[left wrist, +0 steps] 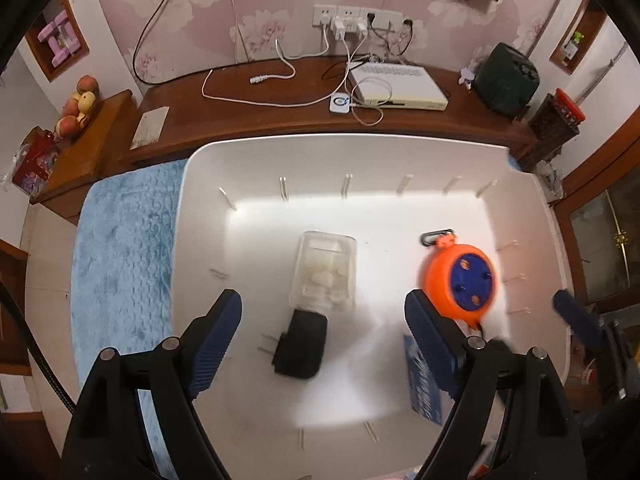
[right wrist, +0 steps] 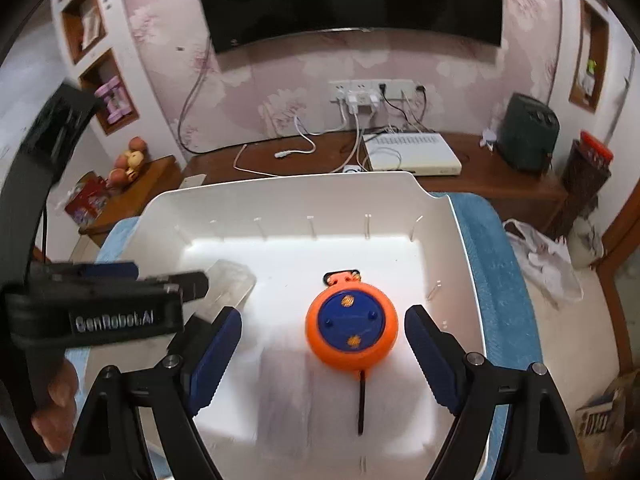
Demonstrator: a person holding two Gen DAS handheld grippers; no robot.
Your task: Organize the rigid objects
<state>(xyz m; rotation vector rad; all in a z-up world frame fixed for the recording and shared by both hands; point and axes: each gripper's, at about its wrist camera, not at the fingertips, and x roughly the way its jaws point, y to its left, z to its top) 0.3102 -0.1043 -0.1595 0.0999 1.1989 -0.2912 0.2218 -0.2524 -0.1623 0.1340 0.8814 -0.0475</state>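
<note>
**Three things already in the bin, more room to fill**

Three rigid objects lie on the floor of the white bin [left wrist: 192, 184]: a clear plastic box [left wrist: 325, 270] near the middle, a black plug adapter [left wrist: 300, 346] touching its near end, and an orange and blue reel [right wrist: 352, 328] towards the right wall, with a black strap trailing from its near side. A blue packet [left wrist: 424, 384] shows at the near right corner; whether it lies inside I cannot tell. I judge the sorting well under way, though what remains outside is out of sight.

The left gripper [left wrist: 323, 322] hangs over the adapter and box, jaws apart and empty. The right gripper [right wrist: 323, 338] hangs over the reel, jaws wide on either side, not touching it.

Much of the bin's floor is bare, especially the far half. The walls stand tall with thin ribs, and the reel sits near the right one. A blue towel [left wrist: 120, 248] lies under the bin, and a wooden shelf [left wrist: 248, 120] crossed by cables runs behind.
</note>
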